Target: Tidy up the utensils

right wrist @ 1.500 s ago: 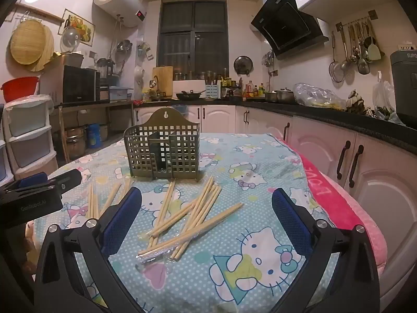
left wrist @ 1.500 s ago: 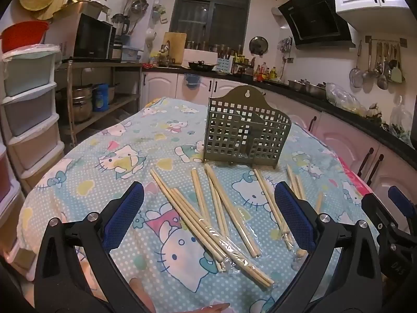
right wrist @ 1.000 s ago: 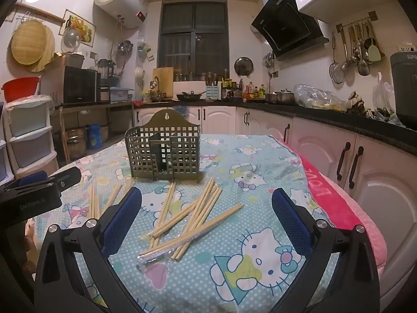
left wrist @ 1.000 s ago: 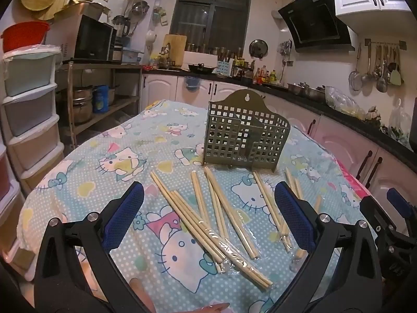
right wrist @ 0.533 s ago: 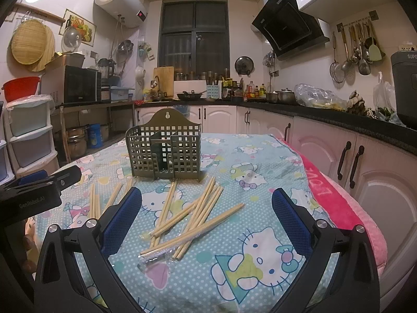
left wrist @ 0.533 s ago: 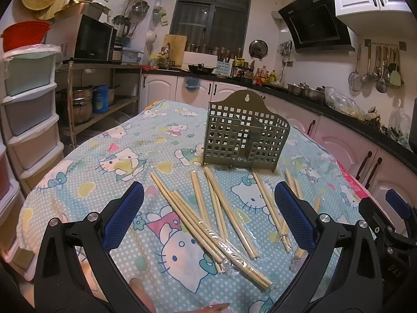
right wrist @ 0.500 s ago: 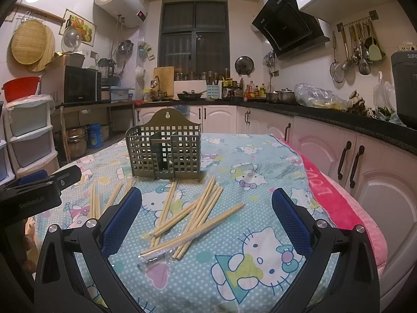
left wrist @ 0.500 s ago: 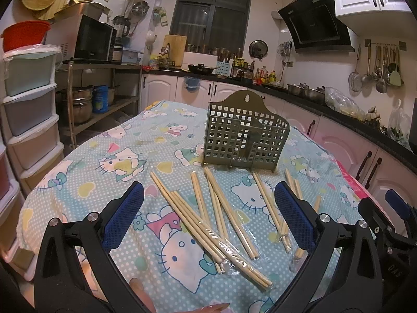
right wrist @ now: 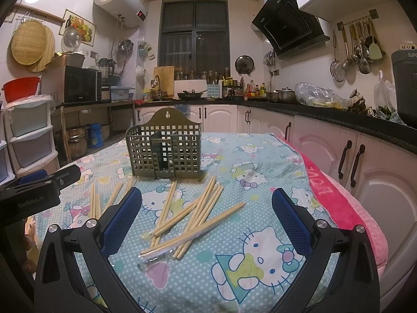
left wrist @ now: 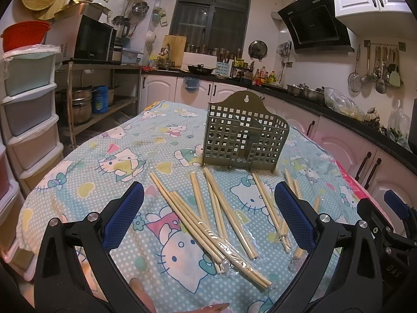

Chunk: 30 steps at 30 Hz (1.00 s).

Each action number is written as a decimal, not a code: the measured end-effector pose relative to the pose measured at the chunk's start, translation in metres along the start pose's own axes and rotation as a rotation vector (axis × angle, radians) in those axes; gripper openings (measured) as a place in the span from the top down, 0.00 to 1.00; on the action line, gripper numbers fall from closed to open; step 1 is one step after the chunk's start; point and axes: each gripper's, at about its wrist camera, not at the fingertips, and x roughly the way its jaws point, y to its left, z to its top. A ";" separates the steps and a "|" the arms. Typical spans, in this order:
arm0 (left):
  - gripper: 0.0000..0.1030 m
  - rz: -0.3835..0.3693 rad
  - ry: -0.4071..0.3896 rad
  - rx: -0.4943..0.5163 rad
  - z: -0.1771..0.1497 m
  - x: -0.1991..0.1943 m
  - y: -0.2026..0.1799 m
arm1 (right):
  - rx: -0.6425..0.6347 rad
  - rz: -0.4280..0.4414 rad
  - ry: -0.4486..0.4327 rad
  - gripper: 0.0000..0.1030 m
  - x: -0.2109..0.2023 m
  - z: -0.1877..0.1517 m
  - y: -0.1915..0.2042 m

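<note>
Both the left gripper and right gripper hang spread wide and empty at frame bottom, loose chopsticks scattered mid-frame on the tablecloth, before the upright basket above centre.

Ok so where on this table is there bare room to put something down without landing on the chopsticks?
Free cloth lies left of the green utensil holder, out to the table edge, and right of the holder toward the pink blanket. It is crowded in front of the holder: chopsticks lie scattered and crossed there, some in clear wrappers, right up to both open hand-held grippers.
</note>
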 end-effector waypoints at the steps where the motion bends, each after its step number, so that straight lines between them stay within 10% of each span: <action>1: 0.11 0.001 0.001 0.000 0.000 0.000 0.000 | 0.000 -0.001 0.000 0.06 0.000 0.000 0.000; 30: 0.11 0.005 0.014 -0.014 0.007 0.004 0.007 | 0.014 0.006 0.026 0.06 0.004 0.001 0.007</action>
